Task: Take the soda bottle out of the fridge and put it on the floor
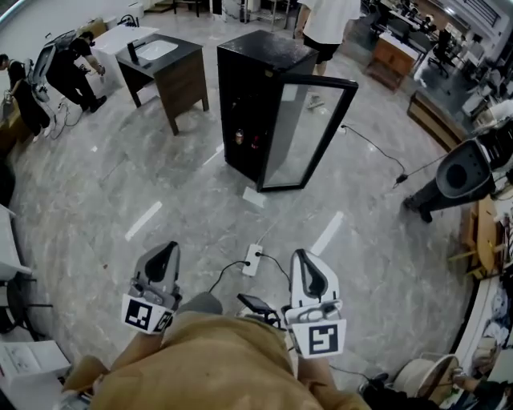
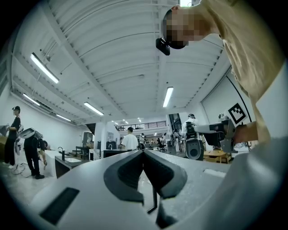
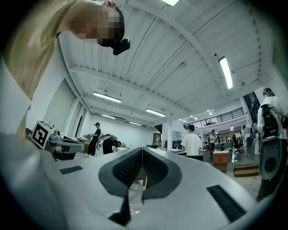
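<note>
We hold both tools low and close to our body, well apart from the fridge. The left tool (image 1: 164, 251) has its jaws pressed together with nothing between them, and its own view shows the dark pads (image 2: 128, 173) meeting at the tip. The right tool (image 1: 303, 257) is pressed together too and pinches nothing; its ribbed pads (image 3: 155, 170) touch along their length.

Between the 2 tools, on the grey marbled floor (image 1: 168, 200), lies a white power strip (image 1: 252, 260) with a dark cable running back toward us.

Further out stands the black fridge (image 1: 260, 60), upright, with its glass door (image 1: 309, 132) swung open toward the right. On a shelf inside we see 2 small bottles (image 1: 239, 136) side by side, 1 pale and 1 reddish; they are too small for us to tell which is the soda.

Left of the fridge is a dark tabletop (image 1: 164, 56) with a sink set in it. Beyond it a person in black (image 1: 72, 68) bends over, and another person in a white shirt (image 1: 329, 24) stands behind the fridge.
</note>
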`<state>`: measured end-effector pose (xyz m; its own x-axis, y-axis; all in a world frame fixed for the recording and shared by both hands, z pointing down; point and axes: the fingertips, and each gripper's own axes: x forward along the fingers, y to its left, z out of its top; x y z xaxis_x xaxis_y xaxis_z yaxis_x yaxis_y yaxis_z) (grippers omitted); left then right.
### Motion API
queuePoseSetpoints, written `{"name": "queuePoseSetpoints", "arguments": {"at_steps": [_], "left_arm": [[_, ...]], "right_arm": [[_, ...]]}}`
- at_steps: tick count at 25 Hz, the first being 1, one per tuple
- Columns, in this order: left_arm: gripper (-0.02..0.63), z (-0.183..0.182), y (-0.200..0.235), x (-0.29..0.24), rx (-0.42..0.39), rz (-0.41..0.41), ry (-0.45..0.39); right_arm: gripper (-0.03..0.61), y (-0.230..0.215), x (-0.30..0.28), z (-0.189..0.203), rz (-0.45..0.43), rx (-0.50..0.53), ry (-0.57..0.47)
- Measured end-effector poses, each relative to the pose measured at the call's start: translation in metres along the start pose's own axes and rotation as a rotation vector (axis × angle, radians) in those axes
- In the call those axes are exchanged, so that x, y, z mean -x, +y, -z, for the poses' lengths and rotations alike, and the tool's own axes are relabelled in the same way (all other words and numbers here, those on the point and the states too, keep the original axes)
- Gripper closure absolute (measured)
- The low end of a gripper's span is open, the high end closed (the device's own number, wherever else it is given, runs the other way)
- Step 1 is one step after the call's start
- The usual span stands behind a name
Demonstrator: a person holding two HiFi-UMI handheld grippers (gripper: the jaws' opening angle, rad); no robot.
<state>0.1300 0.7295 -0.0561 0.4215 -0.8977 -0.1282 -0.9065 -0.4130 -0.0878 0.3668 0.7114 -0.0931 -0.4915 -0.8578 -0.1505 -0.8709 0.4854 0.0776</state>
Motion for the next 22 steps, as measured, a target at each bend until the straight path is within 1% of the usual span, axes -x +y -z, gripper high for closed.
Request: {"name": "queuePoseSetpoints", "arguments": {"at_steps": [4, 8, 11, 14, 16, 19, 20, 22], "left_arm": [[0.614, 0.010, 0.002, -0.006, -0.011, -0.022, 0.031], [0.614, 0.033, 0.019, -0.018, 0.041, -0.053, 0.063], [0.614, 0.044, 0.027, -0.043, 0.046, -0.023, 0.055], [0.614, 0.058, 0.045, -0.072, 0.048, 0.018, 0.044], [0.614, 0.075, 0.072, -0.090, 0.069, 0.028, 0.050], [0.614, 0.106, 0.128, -0.125, 0.127, 0.037, 0.074], [0.614, 0.113, 0.147, -0.139, 0.135, 0.045, 0.078], [0.614, 0.117, 0.187, -0.170, 0.126, 0.063, 0.071]], "right_arm": [[0.577, -0.008, -0.017, 0.008, -0.029, -0.029, -0.002], [0.577, -0.009, -0.037, 0.017, -0.054, -0.032, 0.010], [0.577, -0.011, -0.055, 0.029, -0.061, -0.023, 0.032], [0.577, -0.004, -0.090, 0.049, -0.080, 0.005, 0.066], [0.577, 0.004, -0.128, 0.060, -0.088, 0.006, 0.079], [0.577, 0.014, -0.196, 0.071, -0.080, 0.000, 0.090], [0.577, 0.015, -0.220, 0.074, -0.077, 0.002, 0.097], [0.577, 0.018, -0.269, 0.079, -0.075, 0.009, 0.105]]}}
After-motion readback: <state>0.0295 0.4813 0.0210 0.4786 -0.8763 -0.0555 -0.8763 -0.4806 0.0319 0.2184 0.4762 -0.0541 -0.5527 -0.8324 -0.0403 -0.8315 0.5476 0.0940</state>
